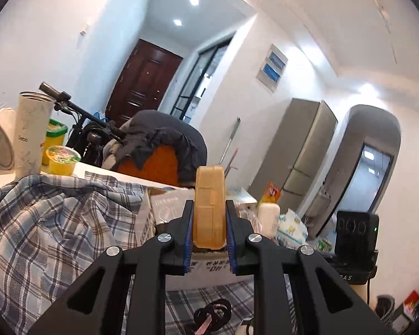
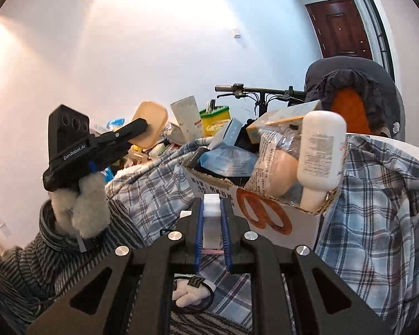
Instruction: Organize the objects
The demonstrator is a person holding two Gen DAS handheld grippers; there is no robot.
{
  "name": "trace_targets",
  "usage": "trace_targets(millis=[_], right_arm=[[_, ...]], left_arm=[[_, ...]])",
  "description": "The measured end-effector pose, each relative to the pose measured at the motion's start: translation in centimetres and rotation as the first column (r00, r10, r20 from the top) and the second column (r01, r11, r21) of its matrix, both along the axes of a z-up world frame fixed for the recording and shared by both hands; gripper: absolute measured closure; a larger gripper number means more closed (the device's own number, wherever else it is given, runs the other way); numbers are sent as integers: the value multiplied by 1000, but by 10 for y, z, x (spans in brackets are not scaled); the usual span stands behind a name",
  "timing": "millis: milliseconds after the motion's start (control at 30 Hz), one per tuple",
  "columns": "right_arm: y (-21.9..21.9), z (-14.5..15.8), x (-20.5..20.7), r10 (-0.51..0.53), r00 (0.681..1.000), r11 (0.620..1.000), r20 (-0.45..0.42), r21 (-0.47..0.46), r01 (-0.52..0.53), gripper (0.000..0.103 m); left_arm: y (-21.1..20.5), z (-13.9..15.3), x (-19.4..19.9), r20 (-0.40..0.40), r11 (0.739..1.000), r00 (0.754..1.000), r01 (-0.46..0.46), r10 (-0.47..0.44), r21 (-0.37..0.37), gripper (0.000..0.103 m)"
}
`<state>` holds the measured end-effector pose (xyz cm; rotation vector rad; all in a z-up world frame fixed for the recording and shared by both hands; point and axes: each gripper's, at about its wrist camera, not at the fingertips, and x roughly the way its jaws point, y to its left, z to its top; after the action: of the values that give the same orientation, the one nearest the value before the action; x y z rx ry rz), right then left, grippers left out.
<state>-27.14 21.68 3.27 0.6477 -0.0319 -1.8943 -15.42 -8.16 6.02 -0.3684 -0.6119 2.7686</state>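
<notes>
My left gripper is shut on a flat tan plastic case, held on edge above the cardboard box. In the right wrist view that same left gripper shows at the left, held by a hand in a fluffy glove, with the tan case raised over the clutter. My right gripper is shut on a small white block, just in front of the cardboard box. A white bottle stands upside down in that box beside a bagged bun.
A plaid shirt drapes around the box. A white tumbler, a jelly cup and a green-lidded tub stand at the back left. Black hair ties lie below. A chair with a dark jacket and a bike handlebar stand behind.
</notes>
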Motion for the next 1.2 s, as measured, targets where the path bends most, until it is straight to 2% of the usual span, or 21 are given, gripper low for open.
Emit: trace_targets(millis=[100, 333, 533, 667, 867, 933, 1033, 1200], right_arm=[[0, 1, 0, -19, 1000, 1000, -8, -12, 18, 91], [3, 2, -2, -47, 999, 999, -21, -7, 46, 91], [6, 4, 0, -100, 993, 995, -58, 10, 100, 91], [6, 5, 0, -101, 993, 995, -64, 12, 102, 91], [5, 5, 1, -102, 992, 995, -71, 14, 103, 91], [5, 4, 0, -103, 992, 994, -71, 15, 104, 91], [4, 4, 0, -100, 992, 995, -73, 15, 101, 91], [1, 3, 1, -91, 993, 995, -79, 27, 94, 91]], left_arm=[[-3, 2, 0, -1, 1000, 1000, -11, 11, -1, 82], [12, 5, -4, 4, 997, 1000, -3, 3, -79, 82], [25, -2, -35, 83, 989, 997, 7, 5, -149, 82], [30, -2, -49, 103, 985, 995, 6, 12, -174, 82], [21, 25, -83, 103, 989, 994, -19, 34, -146, 82], [24, 29, -104, 157, 983, 986, -23, 52, -181, 82], [31, 28, -135, 250, 962, 961, -44, 114, -270, 82], [28, 20, -164, 376, 963, 916, -39, 141, -267, 82]])
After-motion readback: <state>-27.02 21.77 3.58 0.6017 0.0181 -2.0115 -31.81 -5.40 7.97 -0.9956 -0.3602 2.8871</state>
